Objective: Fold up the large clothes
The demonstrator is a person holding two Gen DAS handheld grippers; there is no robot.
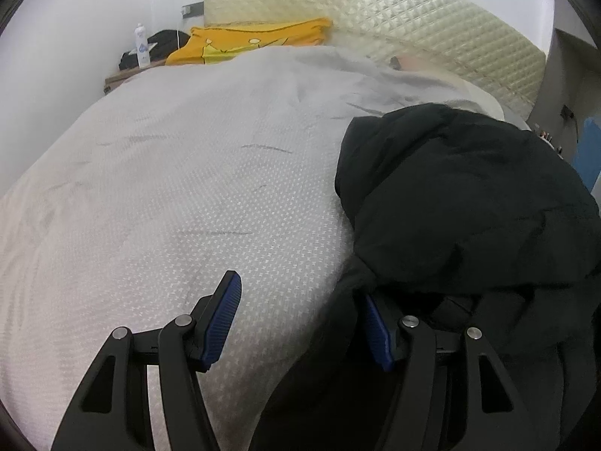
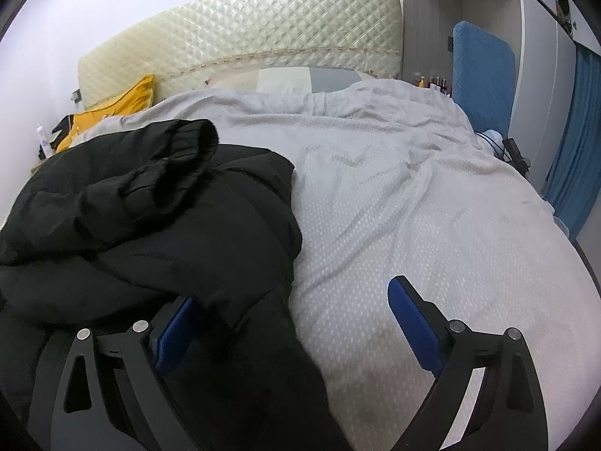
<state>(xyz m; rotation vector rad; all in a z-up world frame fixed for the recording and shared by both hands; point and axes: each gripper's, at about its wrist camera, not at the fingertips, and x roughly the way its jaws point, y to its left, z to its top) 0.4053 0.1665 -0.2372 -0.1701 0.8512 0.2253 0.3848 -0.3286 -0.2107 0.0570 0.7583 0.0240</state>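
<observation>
A bulky black padded jacket (image 1: 469, 195) lies bunched on the grey bed cover (image 1: 188, 173). In the right wrist view the jacket (image 2: 150, 203) fills the left half, with a ribbed cuff (image 2: 195, 139) folded over on top. My left gripper (image 1: 300, 293) is open at the jacket's left edge; its right finger (image 1: 375, 327) is partly under black fabric, and its left finger (image 1: 221, 315) is over bare cover. My right gripper (image 2: 293, 308) is open at the jacket's right edge; its left finger (image 2: 172, 334) is tucked under a fold, and its right finger (image 2: 413, 323) is over the cover (image 2: 413, 195).
A quilted cream headboard (image 2: 240, 37) stands at the far end. A yellow pillow (image 1: 255, 41) lies at the head of the bed, with a white bottle (image 1: 142, 47) on a side table. A blue chair (image 2: 484, 75) and blue curtain (image 2: 578, 143) stand to the right.
</observation>
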